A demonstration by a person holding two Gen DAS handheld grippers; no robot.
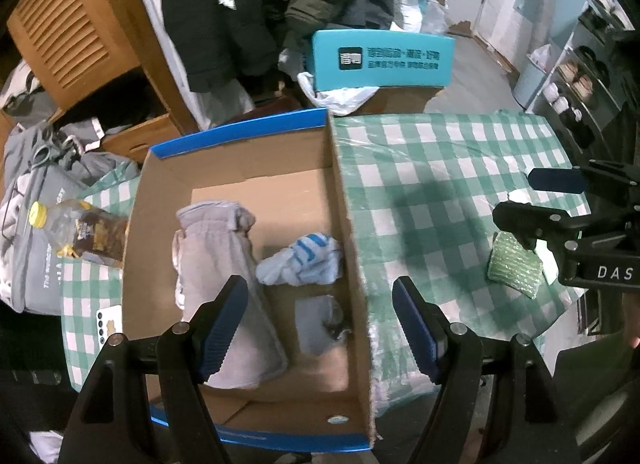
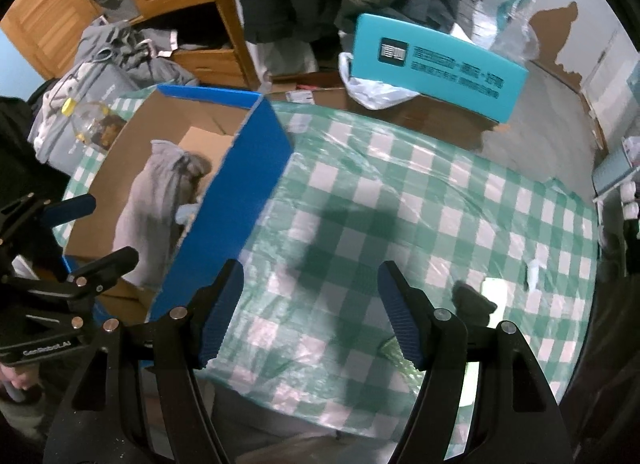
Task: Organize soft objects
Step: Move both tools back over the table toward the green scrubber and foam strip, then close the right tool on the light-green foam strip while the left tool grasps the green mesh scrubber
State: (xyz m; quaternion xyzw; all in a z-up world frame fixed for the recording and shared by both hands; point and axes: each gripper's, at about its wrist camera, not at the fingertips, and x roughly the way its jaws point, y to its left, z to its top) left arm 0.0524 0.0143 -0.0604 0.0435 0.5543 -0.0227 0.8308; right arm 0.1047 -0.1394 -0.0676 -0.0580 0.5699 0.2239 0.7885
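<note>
The green pad (image 1: 514,268) is lying on the checked cloth (image 1: 440,168), outside the box (image 1: 352,224), at 3 o'clock from the left gripper (image 1: 320,324) and just beneath the right gripper (image 1: 560,200), which is nearer. Both grippers are being held wide and empty. In the right wrist view the pad (image 2: 400,360) is showing only partly, at 4 o'clock of the right gripper (image 2: 310,312); its long axis cannot be told.
</note>
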